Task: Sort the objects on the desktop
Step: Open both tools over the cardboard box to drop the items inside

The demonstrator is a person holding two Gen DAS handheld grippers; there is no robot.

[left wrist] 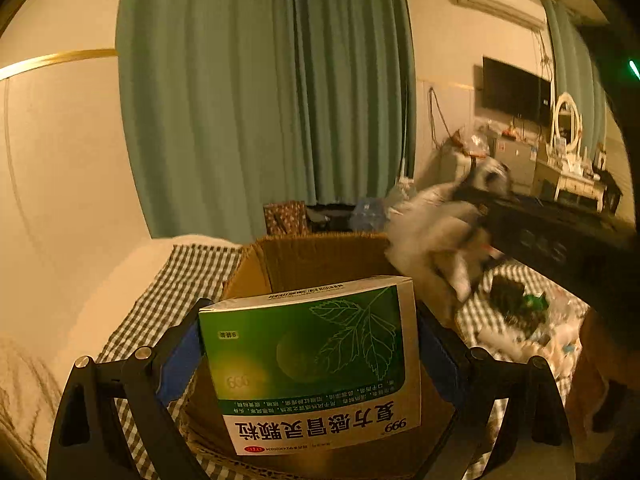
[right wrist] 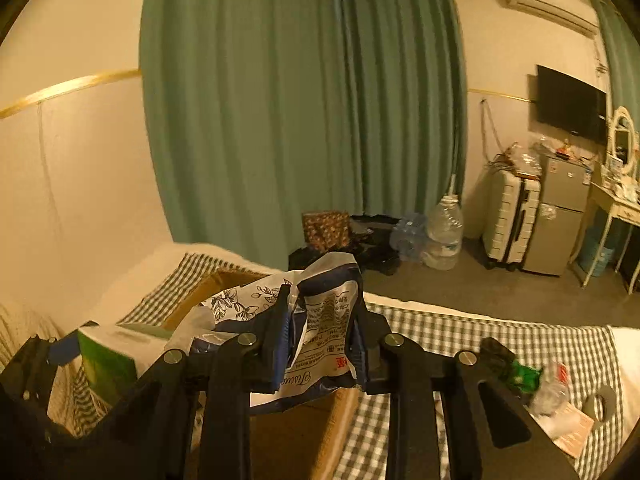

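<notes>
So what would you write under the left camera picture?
The left gripper holds a green medicine box over an open cardboard box.

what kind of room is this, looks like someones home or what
Most likely a bedroom or small studio flat. A bed with a checked sheet serves as the work surface, and along the far wall stand a suitcase, a small fridge and a wall-mounted TV.

Green-and-white medicine box (left wrist: 312,364): upright, print inverted, held over the open cardboard box (left wrist: 320,258). Crumpled white-and-navy tissue pack (right wrist: 320,332): clamped, above the same box's right edge.
</notes>
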